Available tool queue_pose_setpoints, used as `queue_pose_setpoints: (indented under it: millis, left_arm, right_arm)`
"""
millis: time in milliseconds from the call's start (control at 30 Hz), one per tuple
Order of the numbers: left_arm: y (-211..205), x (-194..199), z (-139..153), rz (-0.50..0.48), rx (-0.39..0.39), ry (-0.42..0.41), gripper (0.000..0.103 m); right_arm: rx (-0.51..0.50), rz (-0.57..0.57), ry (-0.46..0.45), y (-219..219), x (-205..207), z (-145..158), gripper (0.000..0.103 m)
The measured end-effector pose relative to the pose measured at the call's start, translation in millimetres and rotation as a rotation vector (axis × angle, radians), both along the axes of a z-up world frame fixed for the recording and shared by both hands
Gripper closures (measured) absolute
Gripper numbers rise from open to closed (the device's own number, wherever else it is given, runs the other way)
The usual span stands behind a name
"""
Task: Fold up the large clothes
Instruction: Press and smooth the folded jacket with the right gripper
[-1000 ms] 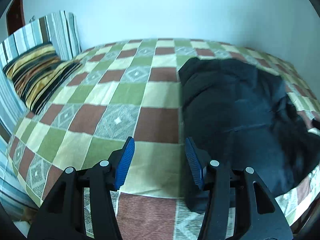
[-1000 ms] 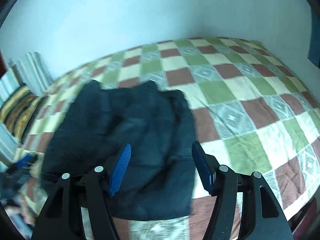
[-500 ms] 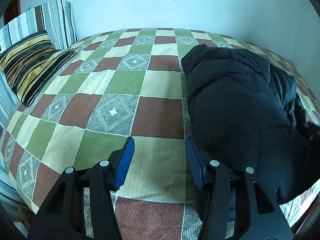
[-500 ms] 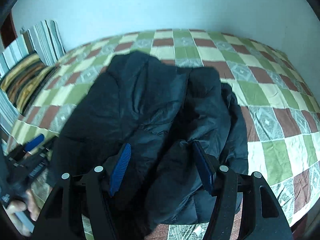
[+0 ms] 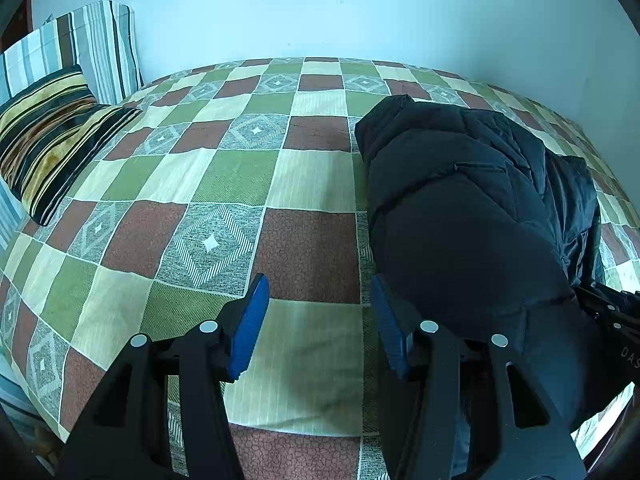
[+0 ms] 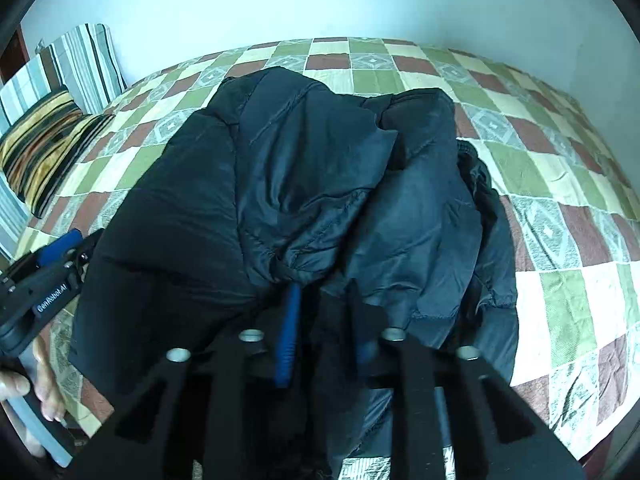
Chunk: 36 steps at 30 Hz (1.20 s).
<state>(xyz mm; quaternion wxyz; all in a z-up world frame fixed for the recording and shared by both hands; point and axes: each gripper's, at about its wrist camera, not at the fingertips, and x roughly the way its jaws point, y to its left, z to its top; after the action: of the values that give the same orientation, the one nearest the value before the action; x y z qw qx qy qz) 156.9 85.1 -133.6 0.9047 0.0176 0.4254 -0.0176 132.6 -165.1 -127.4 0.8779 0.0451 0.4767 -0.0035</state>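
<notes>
A pale wall (image 5: 320, 8) backs a bed under a checked cotton bedspread (image 5: 224, 184) of green, cream and brown squares. The left gripper (image 5: 318, 312) has its ribbed blue pads spread wide over bare cloth. The right gripper (image 6: 320, 332) is narrowed, its pads pinching a fold of the jacket (image 6: 304, 184), a puffy, glossy black heap at its 12 o'clock. Striped pillows (image 5: 52, 128) lie at 10 o'clock.
</notes>
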Motion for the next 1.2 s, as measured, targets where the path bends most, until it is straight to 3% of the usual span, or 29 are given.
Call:
queue_pose_setpoints:
  millis: [133,600,633,767,867,1200]
  left_arm:
    - [-2.1,1.3,1.7,-0.002,0.003,-0.002,0.051]
    - [-2.8,1.5,2.4,-0.003,0.012,-0.006,0.051]
    - [-3.0,1.7,2.3,-0.003,0.012,-0.006,0.051]
    - [-1.7,2.6,1.8,-0.003,0.004,-0.005,0.051]
    - [-1.6,2.7,1.8,-0.004,0.001,-0.005,0.051]
    - [-2.8,2.8,0.2,-0.004,0.003,-0.004,0.051]
  right_arm:
    - [0.013,-0.007,-0.006,-5.7,-0.3,-1.9,0.097]
    - [0.048,-0.052,-0.040,-26.5,-12.2,16.1,0.095]
    - [0.051,-0.057,-0.041,-28.4,-13.2,17.3,0.093]
    - [0.054,-0.098,-0.060,-38.1,-18.8,24.1,0.068]
    - [0.051,-0.124,-0.064,-45.9,-18.4,25.2,0.061]
    - [0.116,-0.100,0.031,-39.6,-3.3,-2.2,0.059]
